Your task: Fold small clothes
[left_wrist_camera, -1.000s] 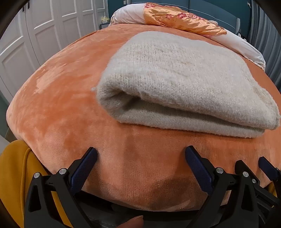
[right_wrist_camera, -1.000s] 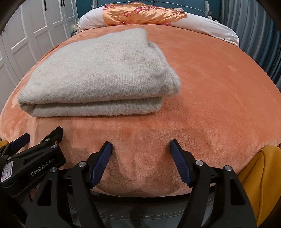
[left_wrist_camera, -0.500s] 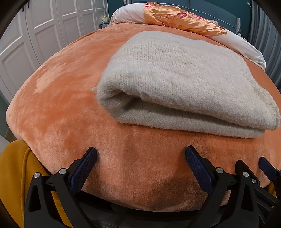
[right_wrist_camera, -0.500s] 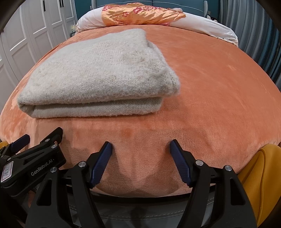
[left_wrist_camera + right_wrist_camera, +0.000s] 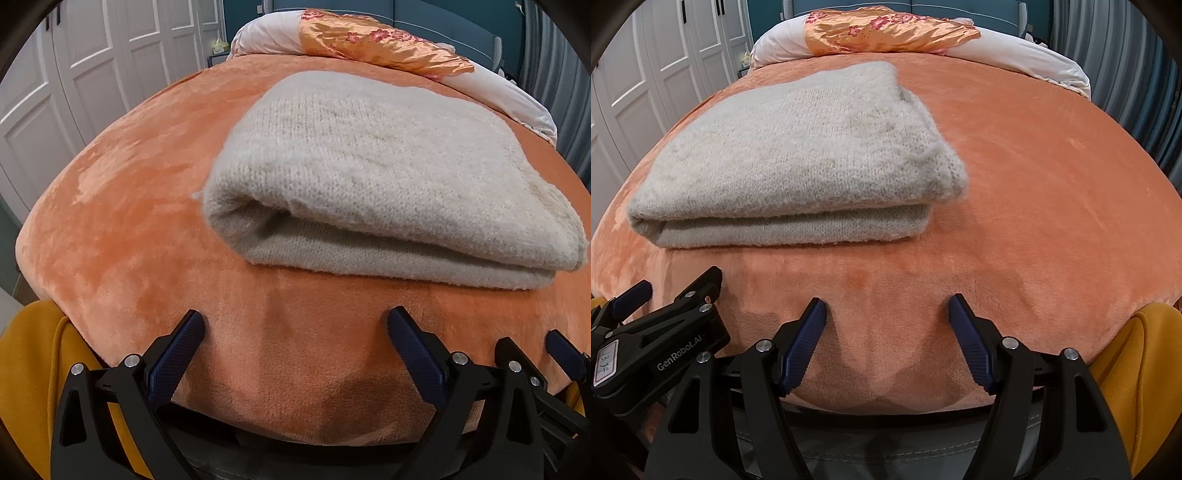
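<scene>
The folded cream knit (image 5: 376, 177) lies on the orange bed (image 5: 129, 229) just ahead of both empty, spread-jawed tools — left tool (image 5: 295, 332), right tool (image 5: 886, 314) — its long axis crosswise, nearer the left tool, I judge.

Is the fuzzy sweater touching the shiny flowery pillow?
No, the folded sweater lies on the orange blanket, with a strip of bare blanket between it and the flowery pillow.
</scene>
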The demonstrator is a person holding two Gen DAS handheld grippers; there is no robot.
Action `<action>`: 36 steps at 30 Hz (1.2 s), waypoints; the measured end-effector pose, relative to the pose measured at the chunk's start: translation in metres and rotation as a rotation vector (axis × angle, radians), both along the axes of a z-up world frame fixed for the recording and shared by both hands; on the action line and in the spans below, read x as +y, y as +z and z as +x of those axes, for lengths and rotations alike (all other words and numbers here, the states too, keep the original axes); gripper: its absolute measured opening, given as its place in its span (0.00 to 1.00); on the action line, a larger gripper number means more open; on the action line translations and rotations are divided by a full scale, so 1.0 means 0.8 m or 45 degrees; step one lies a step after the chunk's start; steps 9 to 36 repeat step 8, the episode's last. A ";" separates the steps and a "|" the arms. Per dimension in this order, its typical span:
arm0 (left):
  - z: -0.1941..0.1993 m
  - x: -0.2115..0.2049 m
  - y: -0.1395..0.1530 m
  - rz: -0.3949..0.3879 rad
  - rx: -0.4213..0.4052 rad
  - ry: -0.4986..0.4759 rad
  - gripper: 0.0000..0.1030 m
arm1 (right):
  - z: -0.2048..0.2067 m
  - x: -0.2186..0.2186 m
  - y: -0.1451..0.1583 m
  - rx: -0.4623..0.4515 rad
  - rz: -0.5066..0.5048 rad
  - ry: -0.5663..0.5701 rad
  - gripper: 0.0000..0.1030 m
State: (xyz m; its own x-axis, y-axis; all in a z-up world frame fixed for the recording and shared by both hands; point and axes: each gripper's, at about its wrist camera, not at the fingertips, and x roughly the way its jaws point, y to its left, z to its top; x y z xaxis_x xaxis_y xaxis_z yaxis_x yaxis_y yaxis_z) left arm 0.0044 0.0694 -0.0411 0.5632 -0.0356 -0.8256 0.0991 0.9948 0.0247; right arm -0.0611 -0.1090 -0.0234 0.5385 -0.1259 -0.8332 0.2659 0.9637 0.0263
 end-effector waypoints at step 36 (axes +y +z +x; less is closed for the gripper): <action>-0.005 -0.008 0.007 0.011 -0.037 -0.031 0.93 | -0.007 -0.003 0.008 -0.014 -0.016 -0.020 0.65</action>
